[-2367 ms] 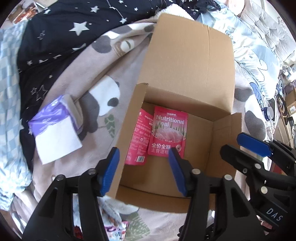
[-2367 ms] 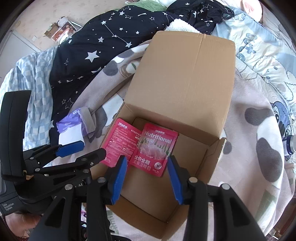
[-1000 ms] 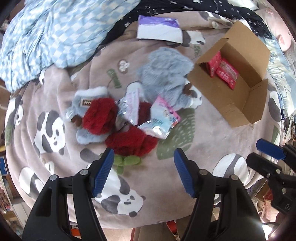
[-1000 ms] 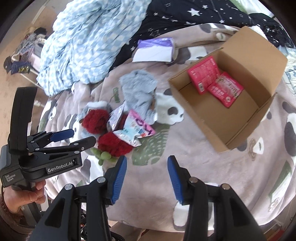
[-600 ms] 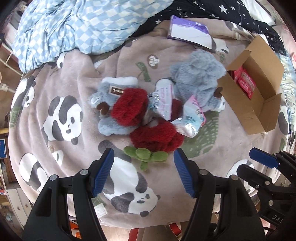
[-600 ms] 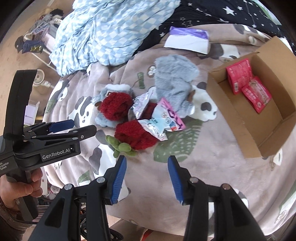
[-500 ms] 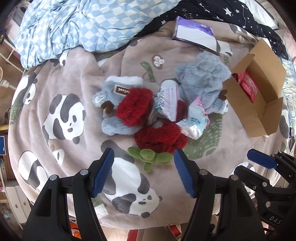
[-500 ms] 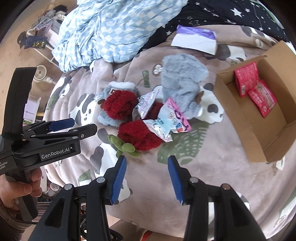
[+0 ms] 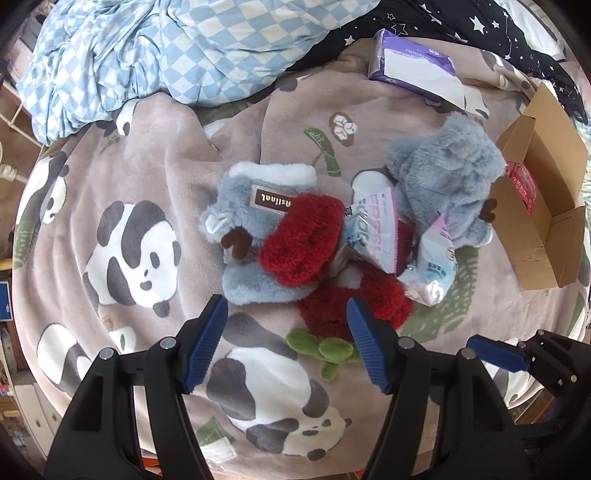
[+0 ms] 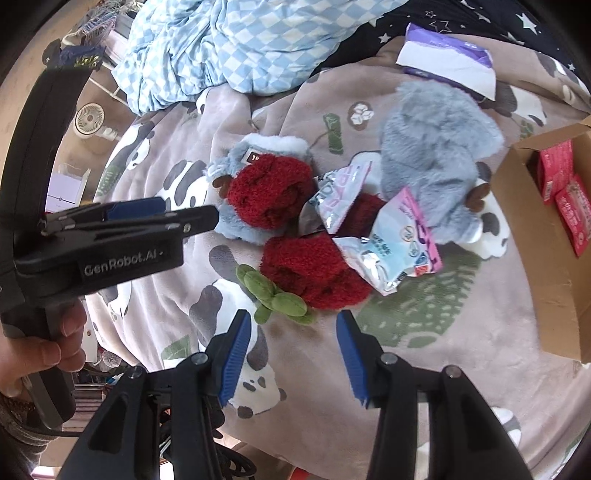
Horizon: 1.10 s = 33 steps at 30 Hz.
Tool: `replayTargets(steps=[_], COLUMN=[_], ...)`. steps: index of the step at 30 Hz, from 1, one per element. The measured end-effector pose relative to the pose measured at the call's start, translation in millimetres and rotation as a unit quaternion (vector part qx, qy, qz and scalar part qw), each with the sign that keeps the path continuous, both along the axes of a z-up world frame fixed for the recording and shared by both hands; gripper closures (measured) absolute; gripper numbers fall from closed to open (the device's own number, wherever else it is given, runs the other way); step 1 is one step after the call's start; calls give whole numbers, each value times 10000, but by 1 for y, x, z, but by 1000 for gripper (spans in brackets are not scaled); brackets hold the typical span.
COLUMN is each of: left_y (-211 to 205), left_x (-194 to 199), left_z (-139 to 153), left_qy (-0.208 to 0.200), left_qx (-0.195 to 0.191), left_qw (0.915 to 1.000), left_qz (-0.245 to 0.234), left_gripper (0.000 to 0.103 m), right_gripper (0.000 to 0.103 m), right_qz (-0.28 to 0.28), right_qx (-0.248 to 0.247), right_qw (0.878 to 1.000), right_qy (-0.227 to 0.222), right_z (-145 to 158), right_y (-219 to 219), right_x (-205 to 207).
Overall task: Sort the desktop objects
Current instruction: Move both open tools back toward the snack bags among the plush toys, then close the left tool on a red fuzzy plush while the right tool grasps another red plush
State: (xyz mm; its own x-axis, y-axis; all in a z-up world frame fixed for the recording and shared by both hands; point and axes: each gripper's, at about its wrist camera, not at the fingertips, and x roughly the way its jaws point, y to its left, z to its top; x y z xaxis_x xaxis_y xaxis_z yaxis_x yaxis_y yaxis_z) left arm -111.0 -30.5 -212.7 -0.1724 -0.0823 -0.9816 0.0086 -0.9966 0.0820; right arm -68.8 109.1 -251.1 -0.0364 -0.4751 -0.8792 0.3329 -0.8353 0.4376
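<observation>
A heap lies on the panda blanket: two grey plush slippers (image 9: pixel 258 206) (image 9: pixel 447 177), two red fuzzy plush pieces (image 9: pixel 299 240) (image 9: pixel 354 302) with green leaves (image 9: pixel 325 349), and two shiny snack pouches (image 9: pixel 373 225) (image 9: pixel 430 266). The heap also shows in the right wrist view, with the pouch (image 10: pixel 391 251) and red plush (image 10: pixel 314 273). A cardboard box (image 9: pixel 543 221) at the right holds red packets (image 10: pixel 561 192). My left gripper (image 9: pixel 284 343) is open and empty, just before the heap. My right gripper (image 10: pixel 293 356) is open and empty, near the green leaves (image 10: pixel 277 295).
A purple and white tissue pack (image 9: pixel 417 70) lies at the far side. A blue checked quilt (image 9: pixel 184 48) and a dark starry blanket (image 9: pixel 480 26) are bunched behind. The bed edge runs just below the grippers. A fan (image 10: pixel 90 120) stands on the floor at the left.
Both grippers have drawn back from over the box and swung left to the heap, then moved closer to it. Both stay open and empty.
</observation>
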Motion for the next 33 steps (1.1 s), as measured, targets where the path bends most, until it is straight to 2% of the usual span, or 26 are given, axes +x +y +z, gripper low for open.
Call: replayTargets(steps=[3, 9, 14, 19, 28, 31, 33], left_y=[-3, -7, -10, -16, -12, -10, -10], left_x=[-9, -28, -38, -50, -65, -69, -72], left_z=[-9, -39, -60, -76, -89, -97, -104], left_qy=[19, -214, -385, -507, -553, -637, -701], left_qx=[11, -39, -73, 59, 357, 328, 323], left_qw=[9999, 9992, 9981, 9973, 9950, 9944, 9941], left_qz=[-114, -336, -476, -534, -757, -783, -764], left_gripper=[37, 37, 37, 37, 26, 20, 19], right_gripper=[54, 54, 51, 50, 47, 40, 40], right_qz=[24, 39, -259, -697, -1494, -1669, -1740], right_qx=[-20, -5, 15, 10, 339, 428, 453], right_qw=[10000, 9997, 9984, 9944, 9812, 9767, 9745], right_qy=[-59, -227, -506, -794, -1172, -1283, -1340], right_z=[-9, -32, -53, -72, -100, -109, -116], right_y=[-11, -29, -34, -37, -43, -45, -46], right_x=[-4, -17, -32, -45, -60, -63, -63])
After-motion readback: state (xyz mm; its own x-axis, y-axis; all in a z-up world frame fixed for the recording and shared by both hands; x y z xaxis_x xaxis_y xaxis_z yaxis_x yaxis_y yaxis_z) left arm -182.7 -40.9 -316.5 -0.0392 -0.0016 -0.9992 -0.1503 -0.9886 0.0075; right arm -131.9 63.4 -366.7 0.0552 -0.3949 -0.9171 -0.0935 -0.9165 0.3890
